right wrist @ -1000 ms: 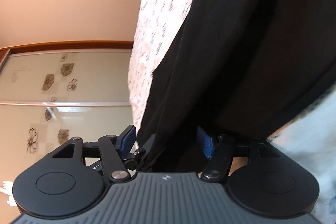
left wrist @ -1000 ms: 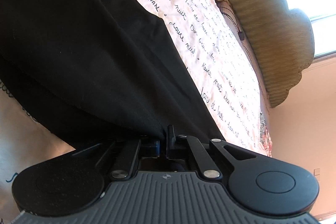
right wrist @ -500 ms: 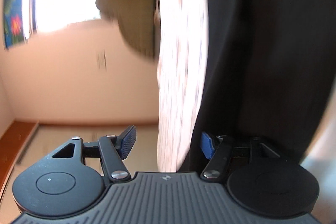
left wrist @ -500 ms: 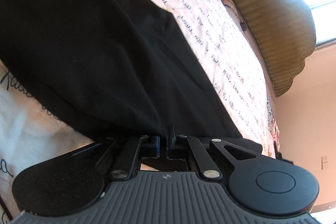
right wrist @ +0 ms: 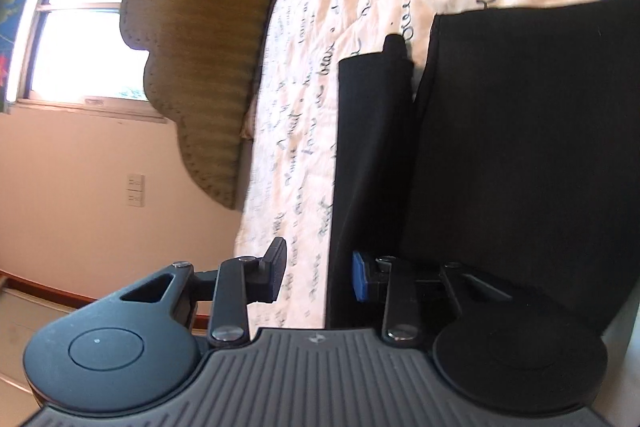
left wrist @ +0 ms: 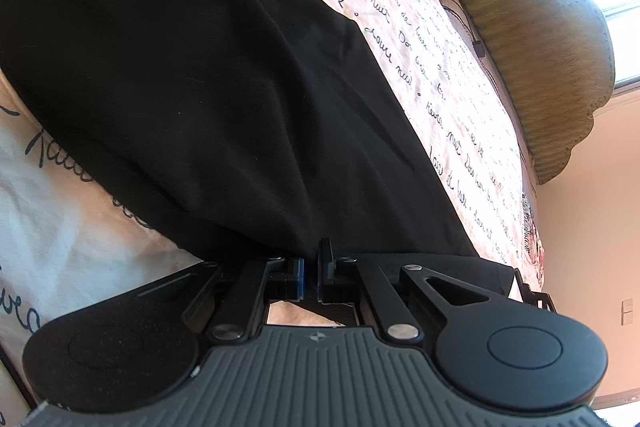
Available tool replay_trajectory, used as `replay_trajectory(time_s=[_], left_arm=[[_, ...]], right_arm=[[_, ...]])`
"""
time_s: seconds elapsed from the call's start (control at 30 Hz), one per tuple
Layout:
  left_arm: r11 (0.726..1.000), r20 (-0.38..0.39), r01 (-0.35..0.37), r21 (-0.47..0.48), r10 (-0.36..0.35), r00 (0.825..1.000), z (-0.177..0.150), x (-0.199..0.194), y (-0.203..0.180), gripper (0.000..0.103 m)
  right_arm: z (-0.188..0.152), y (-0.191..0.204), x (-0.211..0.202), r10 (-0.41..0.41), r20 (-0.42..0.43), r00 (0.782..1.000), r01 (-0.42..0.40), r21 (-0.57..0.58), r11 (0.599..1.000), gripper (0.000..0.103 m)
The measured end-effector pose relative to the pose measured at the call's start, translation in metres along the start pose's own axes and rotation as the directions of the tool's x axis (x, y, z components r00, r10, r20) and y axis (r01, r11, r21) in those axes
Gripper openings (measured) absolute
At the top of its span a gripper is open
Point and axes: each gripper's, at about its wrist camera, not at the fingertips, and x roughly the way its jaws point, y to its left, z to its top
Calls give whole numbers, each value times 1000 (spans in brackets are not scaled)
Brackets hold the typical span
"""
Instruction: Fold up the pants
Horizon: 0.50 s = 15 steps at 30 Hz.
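A bed is covered by a cream bedspread (left wrist: 404, 39) printed with dark handwriting, and a woven headboard (left wrist: 532, 39) rises under a bright window (right wrist: 84, 23); a wall switch (right wrist: 135, 190) sits on the peach wall. The black pants (left wrist: 192, 75) lie spread over the bedspread, filling most of the left wrist view. The left tongs (left wrist: 309, 273) are pressed together on a pinch of the pants' edge, angled low along the bed. The right tongs (right wrist: 318, 275) stand apart, gripping nothing, with a folded strip of the pants (right wrist: 520, 147) just ahead between the fingers.
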Motion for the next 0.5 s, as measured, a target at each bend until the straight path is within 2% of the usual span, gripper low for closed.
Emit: replay_trajectory(time_s=[0.23,0.27,0.3,0.37,0.5], left_arm=[[1000,-4,-8,9,8,1000,0,2,0,5],[1000,-4,-8,9,8,1000,0,2,0,6],[1000,-5,-10,10,10,1000,0,3,0,6],[1000,-6,-9,9,9,1000,0,4,0,13],[1000,-15,-1,23,1,1000,1,2,-3,13]], right_arm=[[29,-13,-2,-17,51,999,14,51,999,31],[30,-13,-2,-14,57,998,12,40,999,13],[31,-13,0,-8,44,999,7,26,1000,2],[30,-8,-1,22,46,999,-21,-18,1000,2],[31,6,-22,58,55,997,-54,-71,996,2]])
